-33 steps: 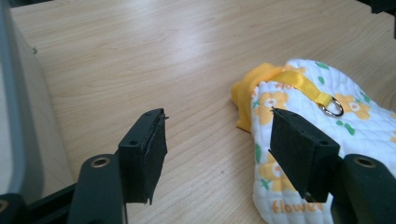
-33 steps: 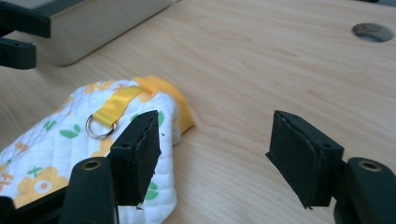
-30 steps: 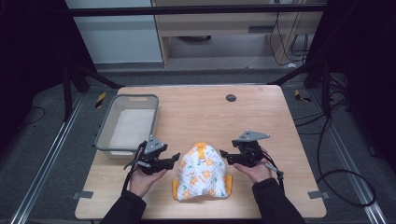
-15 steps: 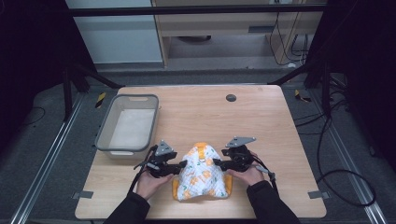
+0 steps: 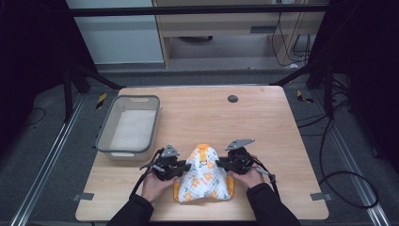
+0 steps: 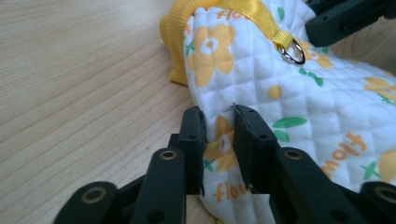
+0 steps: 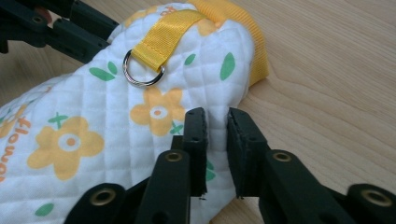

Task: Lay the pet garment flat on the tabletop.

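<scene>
One quilted garment (image 5: pixel 204 179), white with orange flowers and orange ribbed trim, lies near the front edge of the bench (image 5: pixel 263 122), midway across. Behind it and to its right the wood is bare to the edges; one grey bin (image 5: pixel 129 125) sits at the left edge, just behind the left hand (image 5: pixel 155 186).

Two claws flank the garment. The left claw (image 6: pixel 219 135) has its jaws nearly together, pinching a fold of the quilted fabric at the garment's left side. The right claw (image 7: pixel 217 140) is likewise almost closed on the fabric edge at the right side.

The gripper views show one metal ring (image 7: pixel 142 70) on a yellow webbing strap (image 7: pixel 166 30), too small to make out from the high view.
</scene>
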Demonstrator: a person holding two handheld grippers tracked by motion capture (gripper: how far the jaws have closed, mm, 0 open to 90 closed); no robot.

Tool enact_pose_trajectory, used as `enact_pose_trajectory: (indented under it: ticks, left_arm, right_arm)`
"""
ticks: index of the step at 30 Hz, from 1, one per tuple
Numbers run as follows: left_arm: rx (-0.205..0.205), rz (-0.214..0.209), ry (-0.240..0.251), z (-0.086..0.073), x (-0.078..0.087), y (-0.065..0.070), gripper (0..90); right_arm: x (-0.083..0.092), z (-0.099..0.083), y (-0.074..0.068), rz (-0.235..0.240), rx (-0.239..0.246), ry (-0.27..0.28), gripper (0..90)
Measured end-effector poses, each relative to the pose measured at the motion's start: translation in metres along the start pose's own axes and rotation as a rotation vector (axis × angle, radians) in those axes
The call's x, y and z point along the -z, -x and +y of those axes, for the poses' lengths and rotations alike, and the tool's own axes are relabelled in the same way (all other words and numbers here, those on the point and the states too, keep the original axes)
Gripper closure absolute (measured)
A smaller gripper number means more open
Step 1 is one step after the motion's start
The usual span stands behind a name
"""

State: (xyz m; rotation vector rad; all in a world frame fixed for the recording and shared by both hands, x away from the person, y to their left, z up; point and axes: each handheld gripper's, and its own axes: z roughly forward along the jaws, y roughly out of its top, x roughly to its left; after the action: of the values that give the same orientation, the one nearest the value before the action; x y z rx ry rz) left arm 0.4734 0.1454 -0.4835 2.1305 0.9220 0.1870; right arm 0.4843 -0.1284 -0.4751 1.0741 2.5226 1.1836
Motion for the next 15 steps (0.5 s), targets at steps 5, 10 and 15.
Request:
enact_pose_trajectory:
  ticks: [5, 10, 15]
  left_arm:
    - [-0.015, 0.001, -0.026, 0.000, -0.003, 0.002, 86.6]
    - [-0.009, -0.003, -0.015, 0.001, 0.002, 0.002, 89.3]
    - [-0.006, -0.006, 0.039, 0.005, 0.020, 0.003, 89.4]
  right_arm:
    - [0.000, 0.000, 0.000, 0.008, -0.003, -0.008, 87.3]
    - [0.005, 0.002, -0.001, 0.007, -0.005, 0.005, 88.1]
    - [0.022, 0.005, 0.000, 0.022, -0.023, 0.050, 88.4]
